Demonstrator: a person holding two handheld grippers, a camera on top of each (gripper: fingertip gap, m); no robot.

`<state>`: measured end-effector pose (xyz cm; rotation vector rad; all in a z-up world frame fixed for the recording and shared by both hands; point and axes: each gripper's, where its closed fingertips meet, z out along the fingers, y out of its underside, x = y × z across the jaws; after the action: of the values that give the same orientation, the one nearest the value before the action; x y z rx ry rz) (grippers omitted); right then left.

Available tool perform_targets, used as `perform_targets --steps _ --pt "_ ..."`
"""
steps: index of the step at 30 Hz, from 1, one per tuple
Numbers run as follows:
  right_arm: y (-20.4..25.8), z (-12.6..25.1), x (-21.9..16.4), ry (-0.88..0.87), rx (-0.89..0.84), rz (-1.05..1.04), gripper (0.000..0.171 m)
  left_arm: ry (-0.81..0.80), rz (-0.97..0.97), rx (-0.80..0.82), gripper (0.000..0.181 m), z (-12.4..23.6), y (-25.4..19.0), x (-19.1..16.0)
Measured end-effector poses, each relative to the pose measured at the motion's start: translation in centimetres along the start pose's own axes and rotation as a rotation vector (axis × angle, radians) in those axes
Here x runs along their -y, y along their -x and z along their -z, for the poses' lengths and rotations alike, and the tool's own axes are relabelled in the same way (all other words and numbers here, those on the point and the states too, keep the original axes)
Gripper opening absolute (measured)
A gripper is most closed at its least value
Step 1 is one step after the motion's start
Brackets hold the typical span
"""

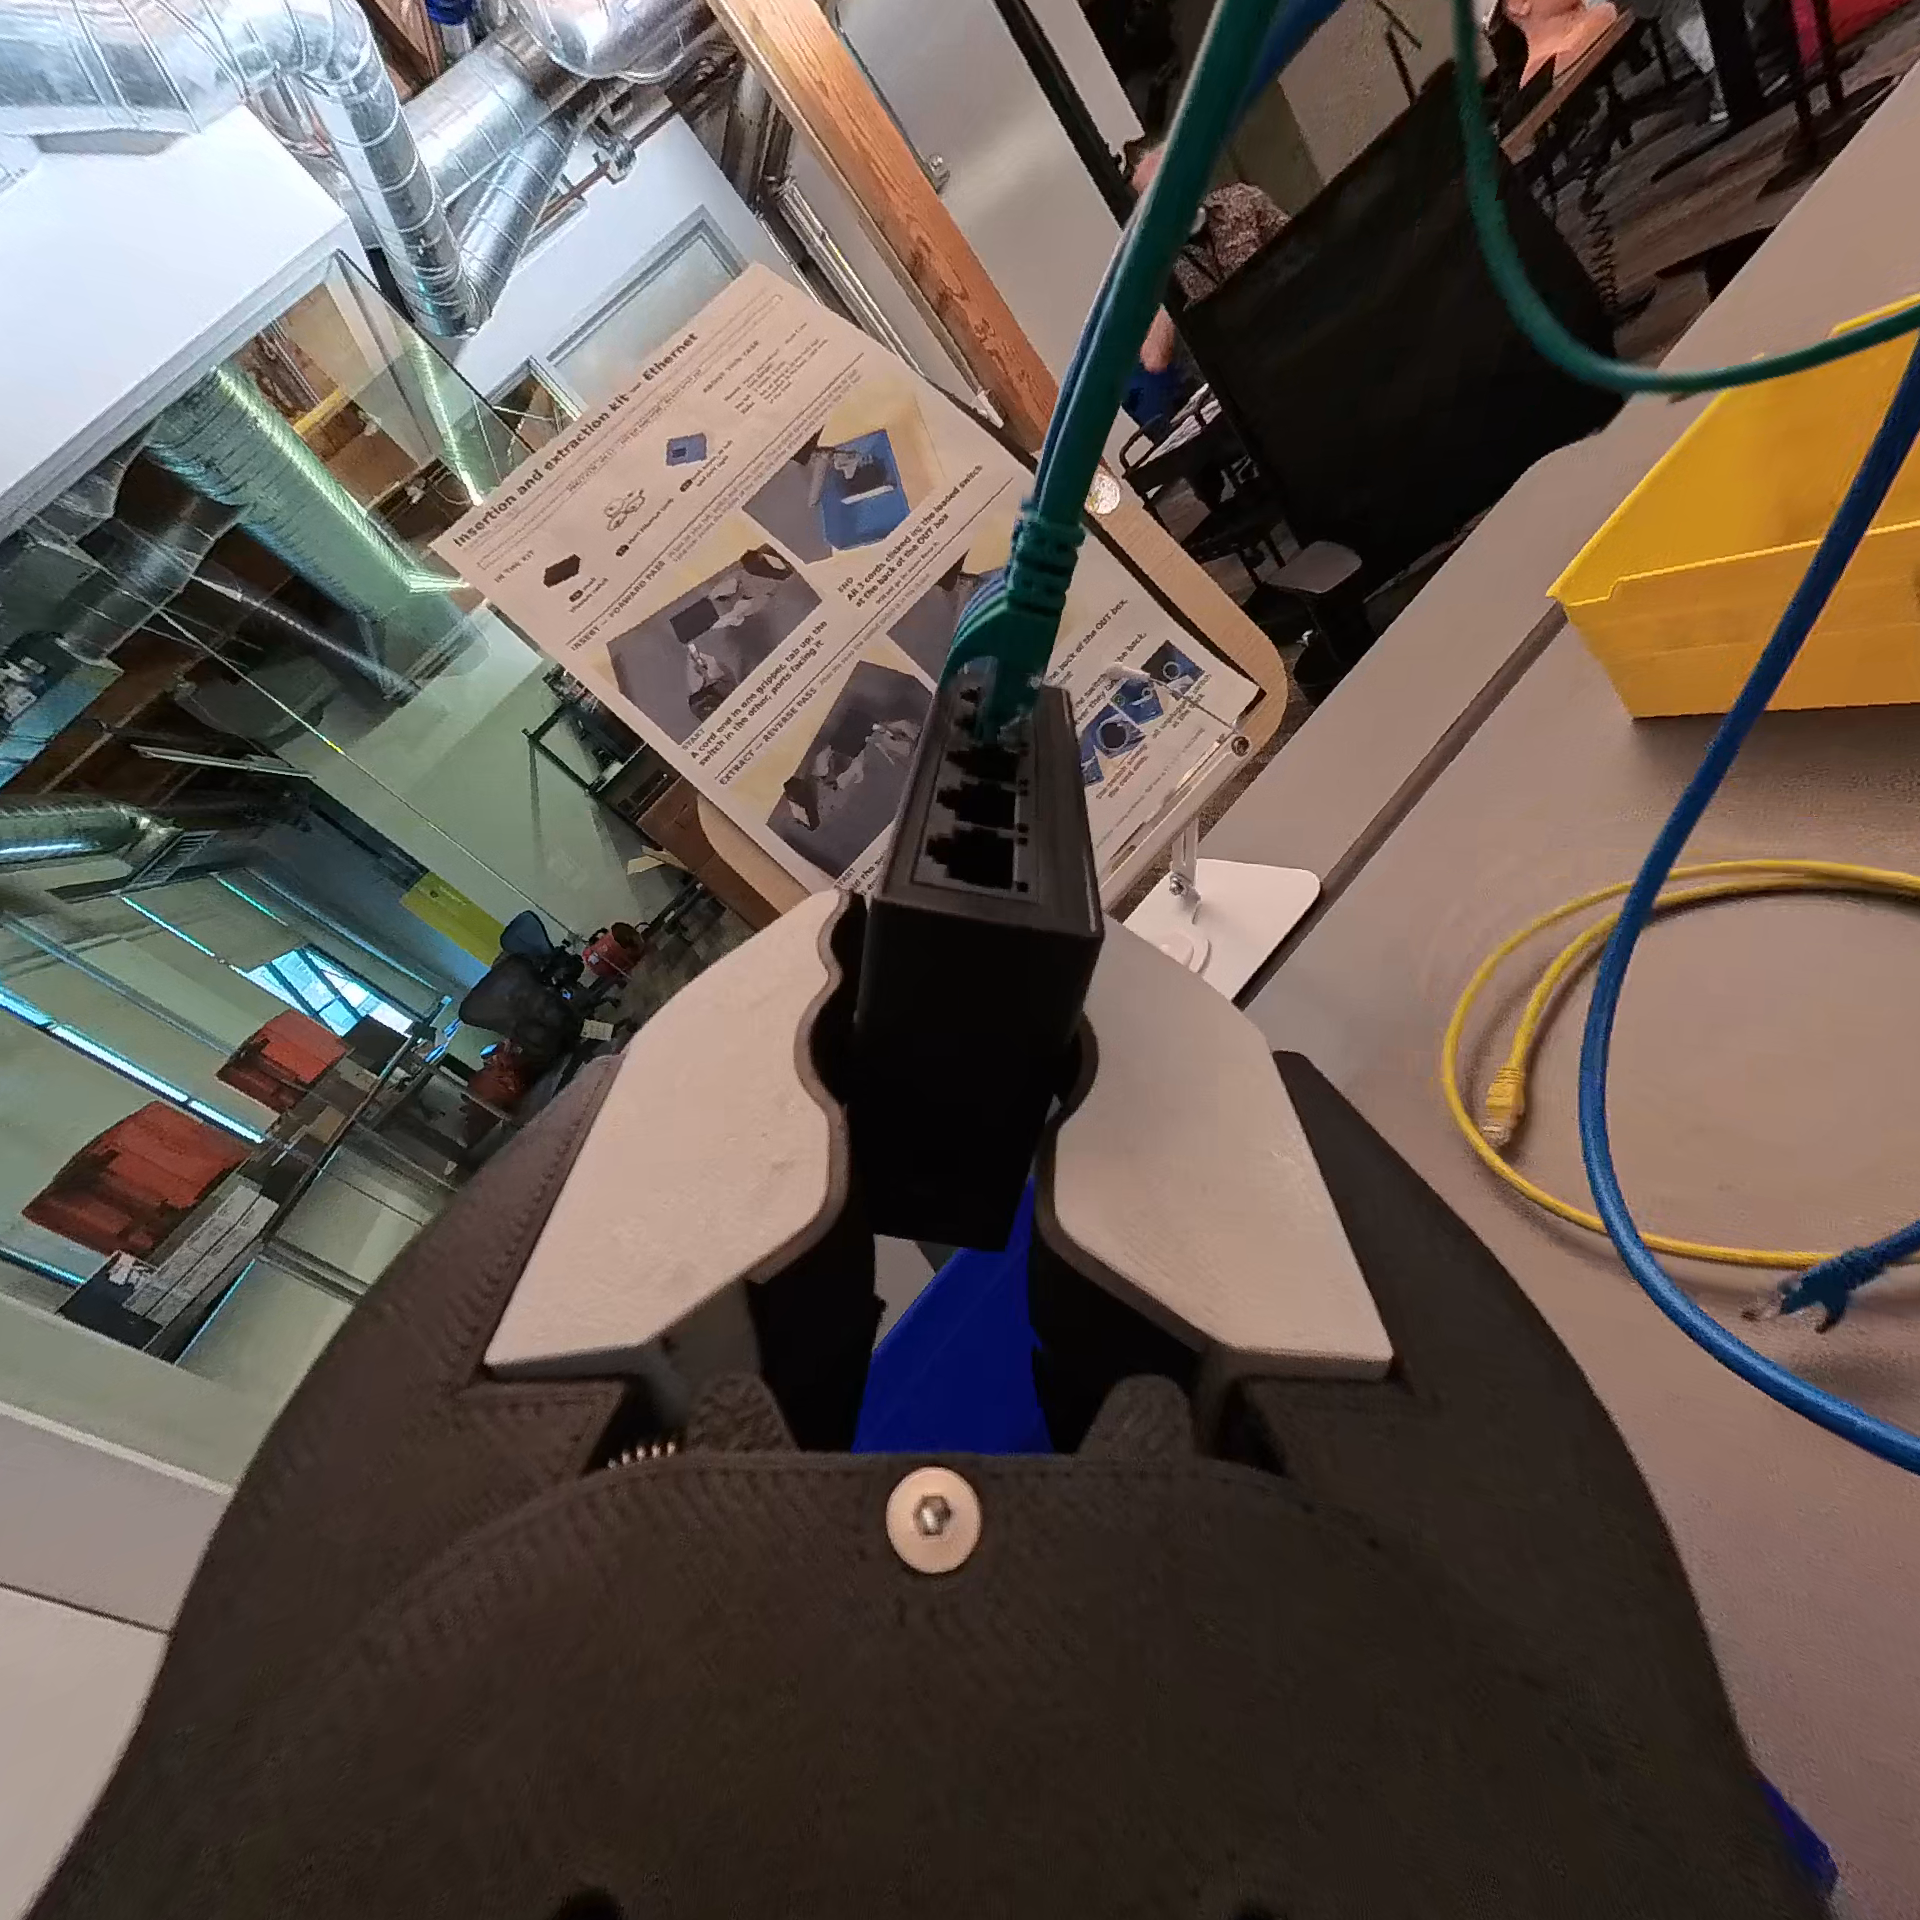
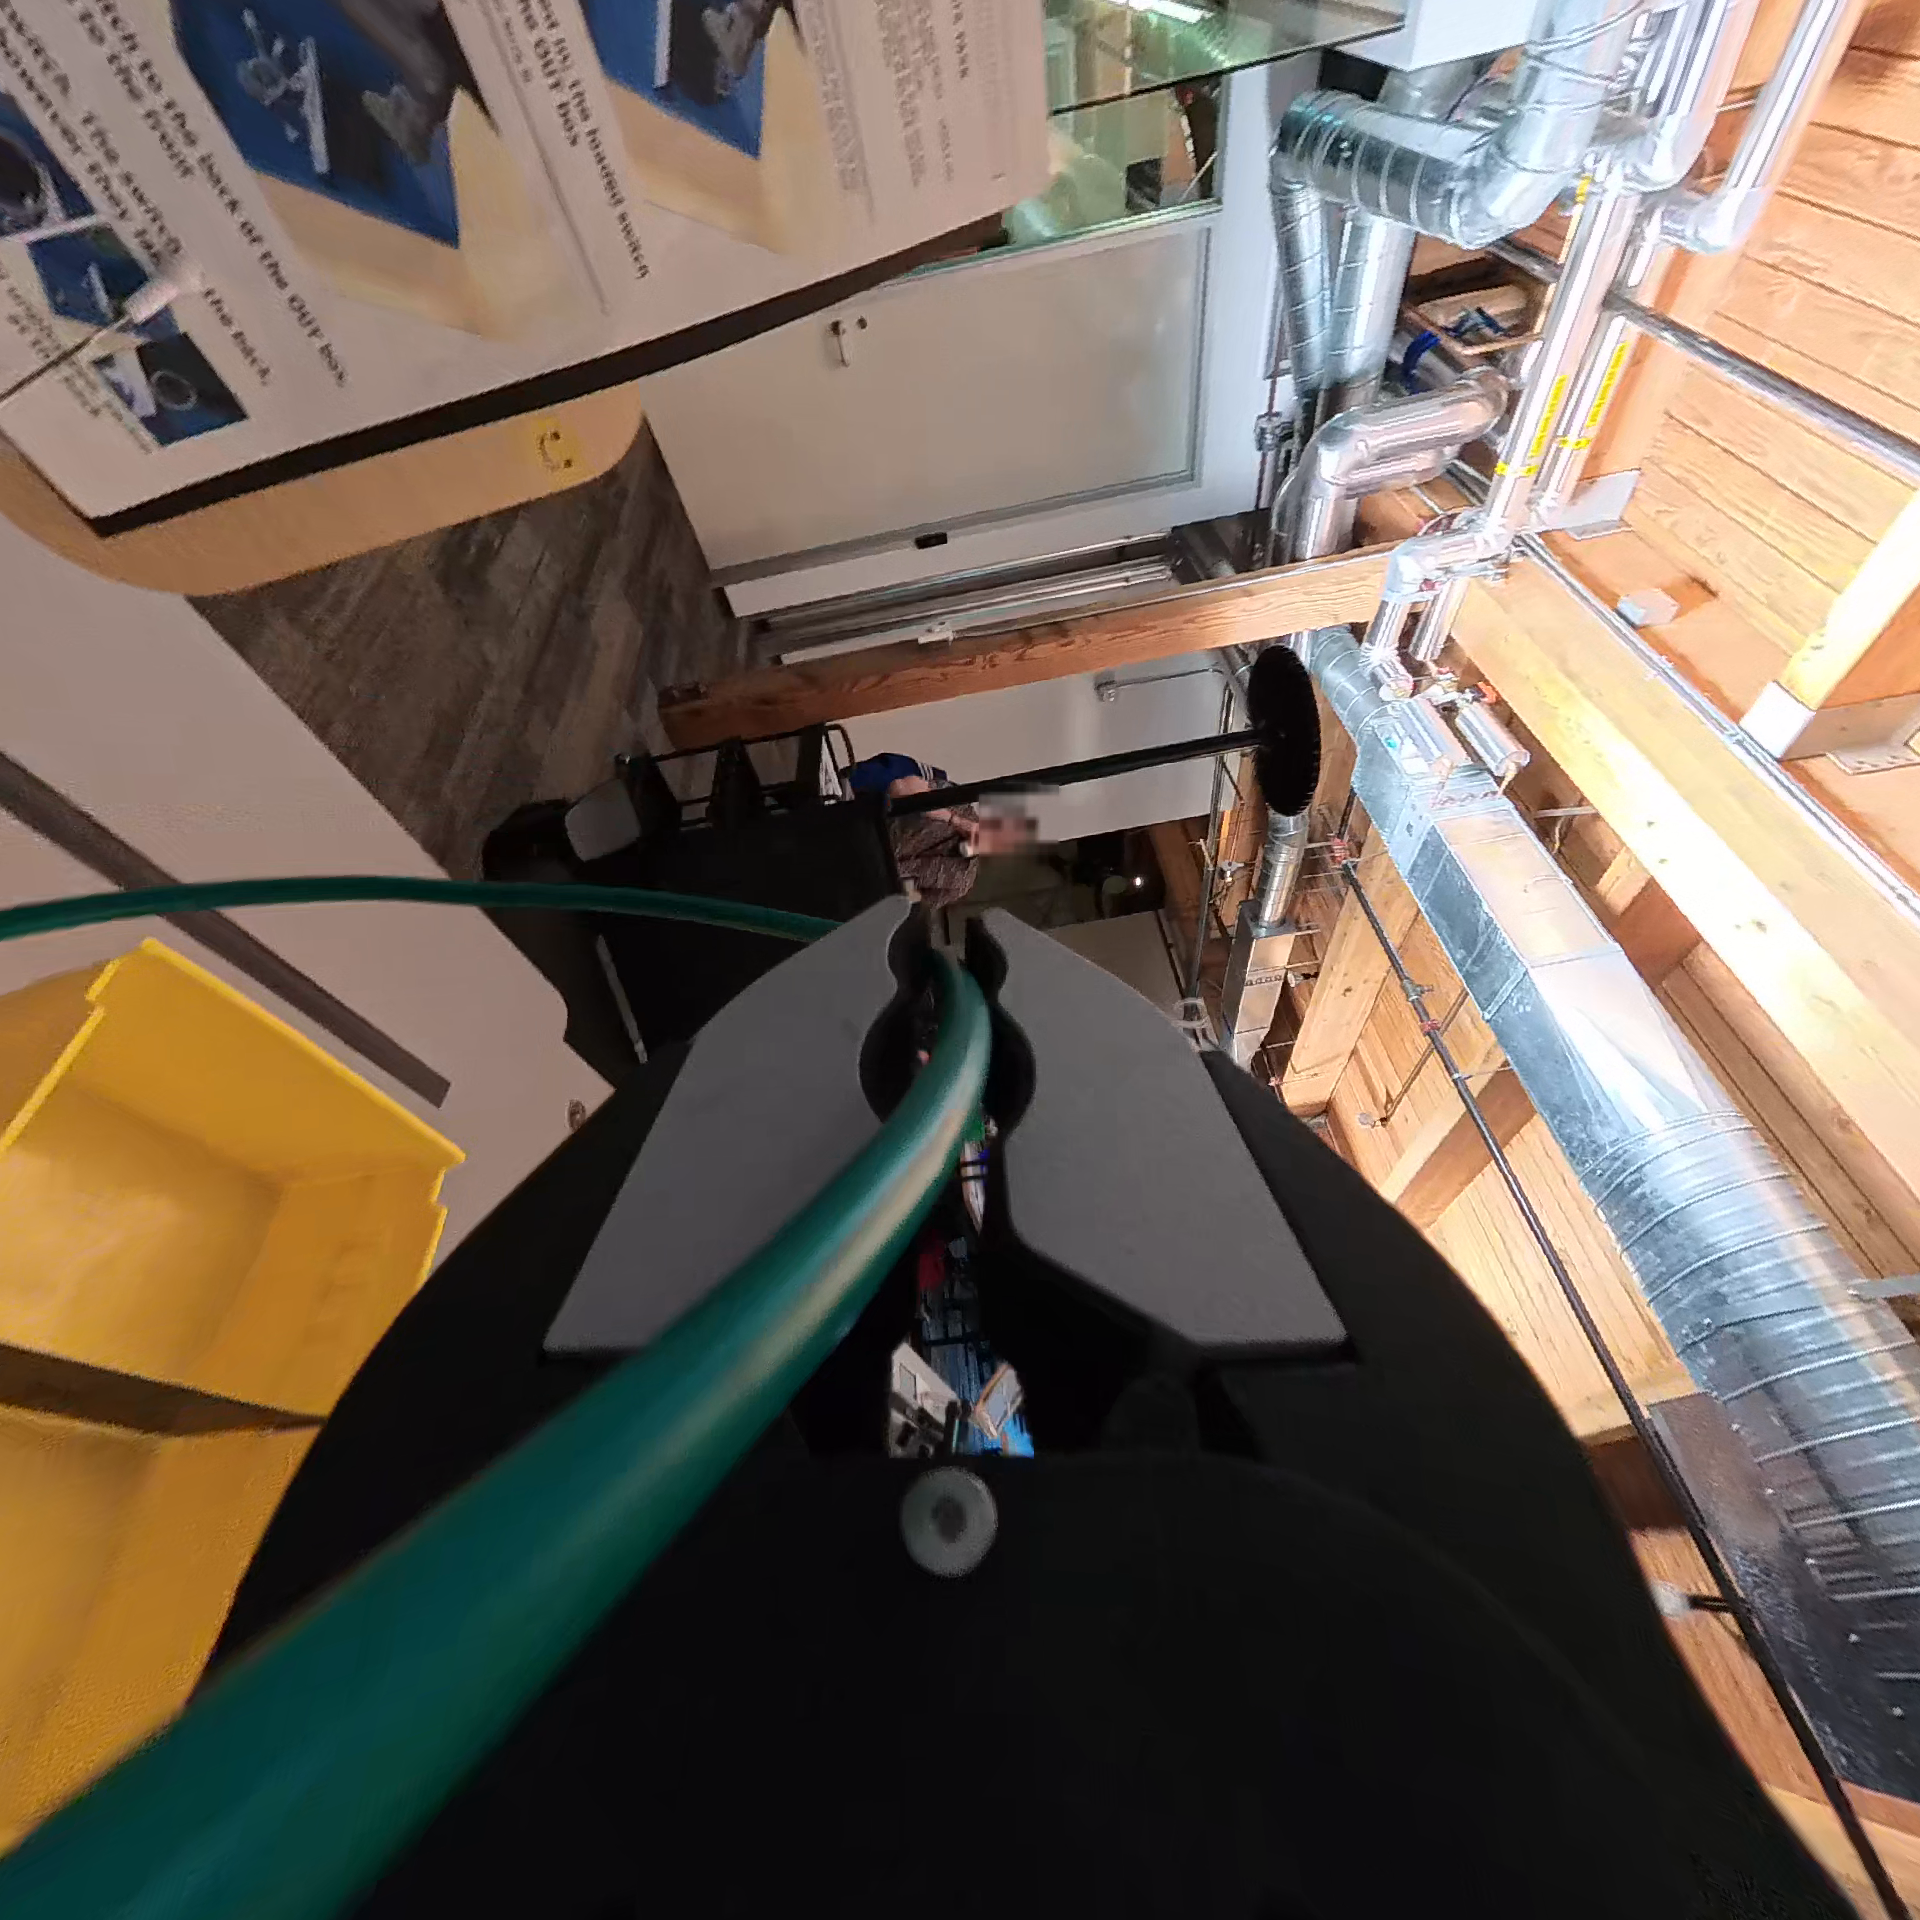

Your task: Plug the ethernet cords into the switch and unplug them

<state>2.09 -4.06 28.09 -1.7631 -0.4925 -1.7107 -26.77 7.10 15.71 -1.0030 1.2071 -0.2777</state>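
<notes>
While the left gripper [image 1: 961, 997] clamps the lower half of a black ethernet switch [image 1: 987, 904] between its grey fingers [image 1: 727, 1132], the switch stands raised off the grey table [image 1: 1558, 1558] with its row of ports facing the camera. A green cord [image 1: 1049, 561] is seated in one of the far ports, and a blue cord [image 1: 1081, 343] runs up close behind it; which port the blue one occupies is hidden by the green plug boot. The nearer ports on the switch look empty, though their depths are dark.

To the right of the switch, a yellow cord [image 1: 1538, 1049] lies coiled on the table, its plug loose. A blue cable [image 1: 1662, 987] crosses over the coil, and a blurred blue plug end [image 1: 1839, 1273] hangs near it, cut off by the frame edge. A yellow bin [image 1: 1714, 582] sits beyond the coil, only partly in frame. Behind the switch stands an instruction sheet [image 1: 727, 582] on a stand.

In the right wrist view, the right gripper [image 2: 951, 961] is closed on the green cord [image 2: 727, 1351] near its fingertips; the exact pinch point is dark and hard to make out. The cord's plug end is out of this view. The yellow bin [image 2: 208, 1195] lies left of that gripper.
</notes>
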Motion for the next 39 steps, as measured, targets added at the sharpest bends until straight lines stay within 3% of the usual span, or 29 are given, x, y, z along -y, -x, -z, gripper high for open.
perform_targets --steps 6,9,13,19,28,33,34,37,39 --pt "3.4 0.2 -2.6 0.086 0.146 0.054 0.007 0.03 -0.008 -0.008 0.032 0.1 0.1 -0.6" --pt "7.4 1.3 -3.4 0.128 0.373 -0.011 0.007 0.055 -0.028 -0.007 0.032 0.1 0.0 -1.0" --pt "13.3 5.0 -4.5 0.195 0.683 -0.007 0.005 0.011 -0.017 0.01 0.032 1.0 0.6 -0.2" --pt "20.0 12.4 -3.9 0.125 1.085 -0.044 0.007 -0.065 -0.021 -0.015 0.032 2.1 0.5 1.0" --pt "29.8 15.1 -2.2 -0.171 1.251 -0.15 0.012 -0.04 -0.174 -0.149 0.033 2.2 -1.7 -2.0" --pt "32.0 17.3 -3.6 -0.46 1.269 -0.165 0.042 -0.032 -0.14 -0.213 0.033 2.3 -2.1 -3.1" --pt "32.1 17.9 -4.3 -0.539 1.261 -0.154 0.041 -0.033 -0.139 -0.217 0.033 2.3 -2.1 -3.2" --pt "30.9 16.0 -4.5 -0.624 1.219 -0.443 0.039 -0.043 -0.142 -0.22 0.033 2.3 -2.2 -3.2" --pt "31.2 11.9 -4.0 -0.472 1.225 -0.697 0.039 -0.053 -0.14 -0.222 0.033 2.3 -2.2 -3.0"
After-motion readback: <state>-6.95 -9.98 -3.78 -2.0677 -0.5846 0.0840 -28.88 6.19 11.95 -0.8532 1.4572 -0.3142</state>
